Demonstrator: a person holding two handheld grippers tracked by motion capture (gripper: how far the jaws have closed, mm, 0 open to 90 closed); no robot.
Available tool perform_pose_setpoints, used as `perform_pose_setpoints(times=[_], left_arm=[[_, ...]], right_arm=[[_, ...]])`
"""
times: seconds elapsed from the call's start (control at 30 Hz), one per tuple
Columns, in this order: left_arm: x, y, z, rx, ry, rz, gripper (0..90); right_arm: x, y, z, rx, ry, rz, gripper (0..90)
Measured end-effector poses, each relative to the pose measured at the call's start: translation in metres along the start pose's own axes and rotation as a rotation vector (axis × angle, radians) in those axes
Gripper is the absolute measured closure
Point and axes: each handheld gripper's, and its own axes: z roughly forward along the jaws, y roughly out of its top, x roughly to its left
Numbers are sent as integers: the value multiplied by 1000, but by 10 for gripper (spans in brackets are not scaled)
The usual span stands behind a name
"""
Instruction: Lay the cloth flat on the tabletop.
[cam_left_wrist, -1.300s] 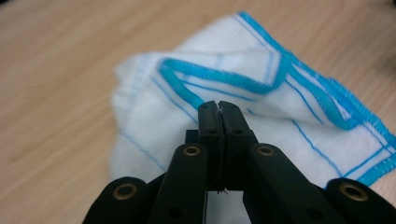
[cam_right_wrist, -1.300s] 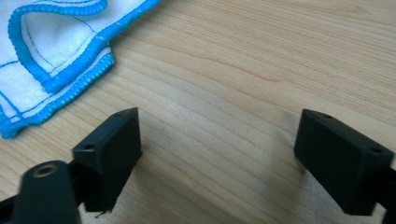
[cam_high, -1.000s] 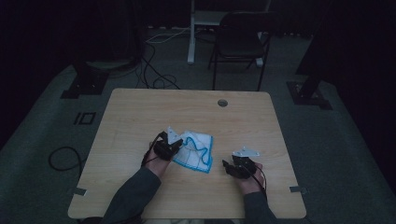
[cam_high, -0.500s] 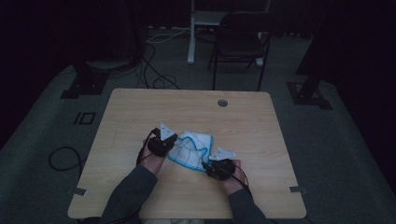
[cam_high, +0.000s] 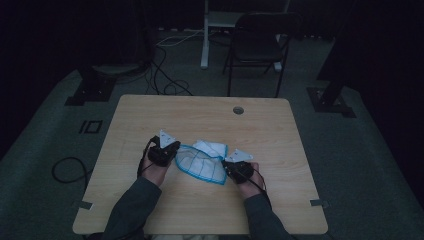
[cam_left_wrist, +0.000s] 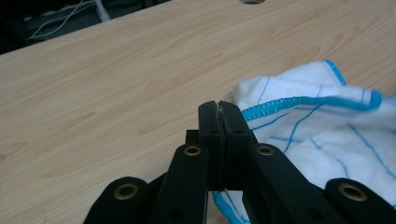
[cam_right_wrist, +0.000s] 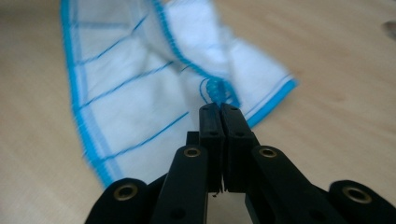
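Note:
A white cloth (cam_high: 202, 162) with blue edging and thin blue lines lies crumpled in the middle of the wooden table (cam_high: 200, 115). My left gripper (cam_high: 172, 152) is at its left edge, jaws shut on the cloth's hem (cam_left_wrist: 219, 105); the rest of the cloth (cam_left_wrist: 327, 135) spreads to the right in the left gripper view. At the cloth's near right corner is my right gripper (cam_high: 227, 167). Its jaws have just been closing and now pinch the blue-stitched corner (cam_right_wrist: 219, 108), with the cloth (cam_right_wrist: 140, 79) stretching away beyond them.
A round cable hole (cam_high: 238, 110) sits near the table's far edge. Behind the table stand a dark folding chair (cam_high: 260, 45) and a white post (cam_high: 205, 35). Cables (cam_high: 165, 75) lie on the grey floor at the far left.
My right gripper moved left from beside the cloth onto its right corner and closed there. My left gripper drew slightly left with its edge, so the cloth is pulled wider between them.

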Motion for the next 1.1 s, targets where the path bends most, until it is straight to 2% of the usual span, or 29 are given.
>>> perform_pose_setpoints(times=[0.13, 0.37, 0.47, 0.57, 0.63, 0.7, 0.87, 0.97, 1.1], left_arm=[[8, -9, -3, 13, 6, -24, 898], [33, -26, -4, 57, 34, -112, 898], [38, -32, -2, 77, 41, -136, 898], [40, -34, -1, 82, 37, -147, 888], [42, -34, -2, 77, 27, -148, 861], [43, -32, -5, 61, 13, -149, 783], [39, -16, -14, 17, -7, -124, 694], [32, -3, -15, -5, -40, -96, 662], [17, 14, -9, -10, -87, -50, 638]], right_arm=[[-12, 10, -2, -17, -32, 33, 893], [-30, 23, -5, -21, -76, 58, 897], [-35, 28, -5, -29, -70, 62, 897], [-33, 34, -3, -35, -68, 51, 897], [-31, 38, -2, -38, -66, 39, 897], [-30, 43, -2, -43, -62, 31, 897], [-30, 52, 0, -57, -41, 31, 897], [-29, 56, 2, -59, -33, 32, 897], [-27, 60, 4, -63, -22, 22, 897]])
